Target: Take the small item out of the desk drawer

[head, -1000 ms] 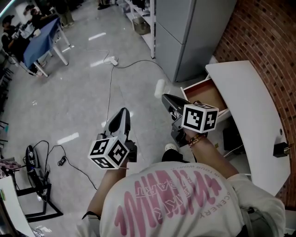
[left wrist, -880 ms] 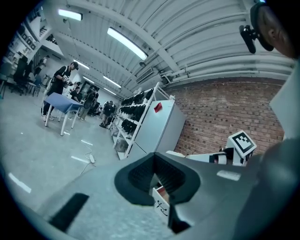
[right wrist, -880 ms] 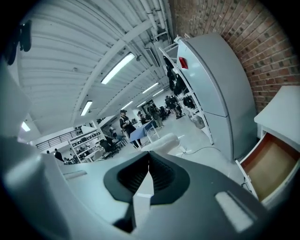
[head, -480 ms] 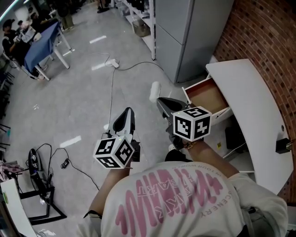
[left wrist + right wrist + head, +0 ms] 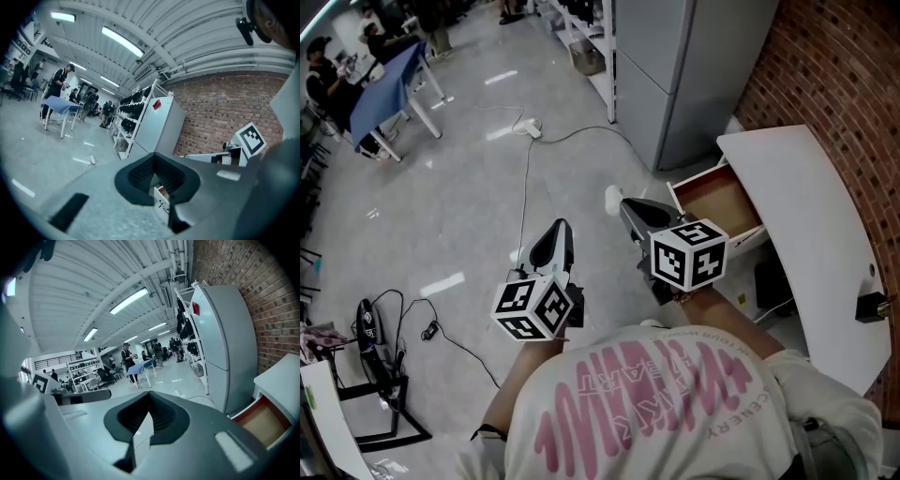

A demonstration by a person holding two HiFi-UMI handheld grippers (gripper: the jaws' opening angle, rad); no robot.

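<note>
The desk drawer [image 5: 713, 200] stands pulled out of the white desk [image 5: 811, 220], and its brown bottom shows bare. My right gripper [image 5: 624, 205] hangs left of the drawer over the floor, shut on a small white item [image 5: 612, 197] that sticks out past its tips. The right gripper view shows that item [image 5: 140, 437] as a pale strip between the jaws, with the drawer [image 5: 262, 420] off to the right. My left gripper [image 5: 560, 228] hangs further left over bare floor, its tips together and nothing in them.
A tall grey cabinet [image 5: 675, 66] and a brick wall [image 5: 834, 66] stand behind the desk. A cable with a power strip [image 5: 530, 125] lies on the floor. People sit at a blue table [image 5: 380, 89] far left. A black stand with cables [image 5: 370, 352] is at lower left.
My right gripper has rolled about its own line and shifted slightly left, away from the drawer, with the white item still in it. The left gripper has stayed put.
</note>
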